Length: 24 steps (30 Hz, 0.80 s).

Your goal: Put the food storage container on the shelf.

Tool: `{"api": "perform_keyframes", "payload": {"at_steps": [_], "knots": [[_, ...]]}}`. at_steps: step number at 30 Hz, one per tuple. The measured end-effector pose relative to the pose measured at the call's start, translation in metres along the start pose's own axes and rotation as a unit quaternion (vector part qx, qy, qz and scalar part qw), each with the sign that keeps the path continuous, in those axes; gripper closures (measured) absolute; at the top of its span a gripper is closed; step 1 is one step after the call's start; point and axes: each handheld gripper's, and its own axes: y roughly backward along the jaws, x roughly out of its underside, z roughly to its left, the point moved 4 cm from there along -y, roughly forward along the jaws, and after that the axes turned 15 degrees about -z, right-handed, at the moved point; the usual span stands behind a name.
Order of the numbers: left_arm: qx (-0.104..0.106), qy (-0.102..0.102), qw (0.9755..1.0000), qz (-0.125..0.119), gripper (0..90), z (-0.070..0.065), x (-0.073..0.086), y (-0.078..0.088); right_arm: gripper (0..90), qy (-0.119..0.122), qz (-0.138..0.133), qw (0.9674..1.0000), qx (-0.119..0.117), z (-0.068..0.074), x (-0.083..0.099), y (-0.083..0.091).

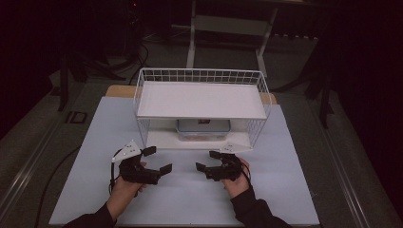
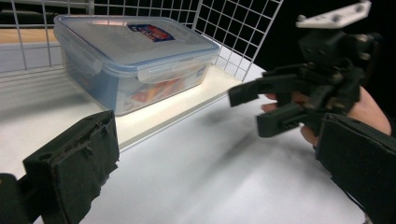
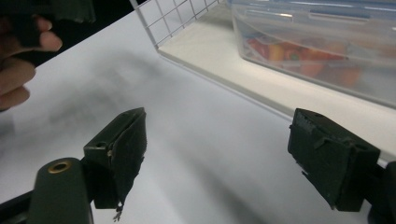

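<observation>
With both grippers — left and right — spread and empty at lower centre, square them to the box ends before reaching under the shelf.

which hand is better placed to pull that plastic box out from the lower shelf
Right, probably, by a small margin. The right hand-held gripper sits open just in front of the lower shelf, nearly in line with the plastic box. The left hand-held gripper, also open, sits further off to the side.
</observation>
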Motion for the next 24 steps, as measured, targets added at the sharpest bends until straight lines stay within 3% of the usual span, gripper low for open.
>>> {"api": "perform_keyframes", "payload": {"at_steps": [8, 12, 17, 24], "knots": [[-0.001, -0.005, 1.0, -0.002, 0.0, 0.0, 0.0, 0.002, 17.1, 0.03, -0.007, 0.9995, 0.01, 0.004, 0.004, 0.033], [-0.002, -0.009, 1.0, 0.004, 0.0, 0.001, 0.003, 0.002, 17.0, 0.058, -0.012, 0.9981, 0.014, 0.001, 0.005, 0.049], [0.001, -0.004, 1.0, 0.003, 0.0, 0.001, 0.004, 0.002, 17.1, 0.06, -0.016, 0.9975, 0.033, -0.005, 0.006, 0.063], [0.007, -0.005, 0.9999, 0.006, 0.0, 0.0, 0.006, 0.0, 17.4, 0.042, -0.019, 0.9979, 0.045, -0.012, 0.006, 0.069]]}}
